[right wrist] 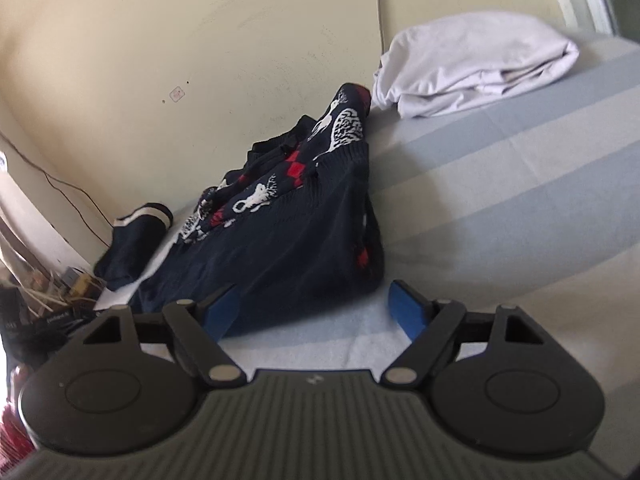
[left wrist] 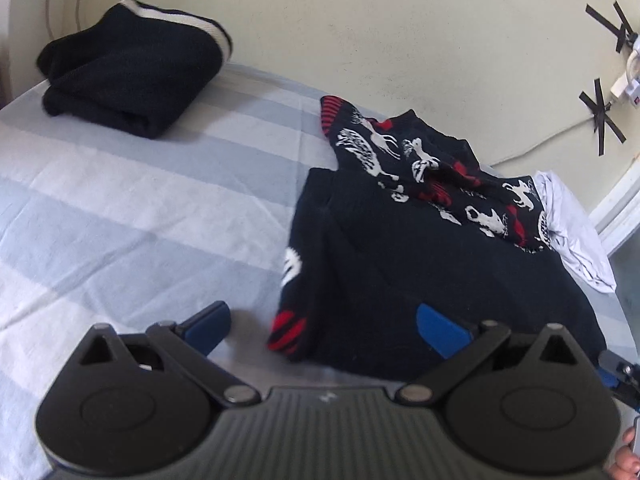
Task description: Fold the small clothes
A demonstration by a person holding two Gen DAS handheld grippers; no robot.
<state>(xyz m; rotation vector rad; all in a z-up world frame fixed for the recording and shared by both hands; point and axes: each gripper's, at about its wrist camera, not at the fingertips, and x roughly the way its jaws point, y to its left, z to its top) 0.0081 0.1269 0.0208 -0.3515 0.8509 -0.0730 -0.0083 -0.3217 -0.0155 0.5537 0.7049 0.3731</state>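
Sweater point(left wrist: 420, 264) between open claws

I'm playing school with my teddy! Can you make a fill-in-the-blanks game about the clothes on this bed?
1. The patterned sweater is navy with white and ____ shapes.
2. The folded navy garment has a ____ stripe along its edge.
3. The garment lying near the corner is ____.
4. The left claw has ____ fingertips.

Missing words: red, white, white, blue
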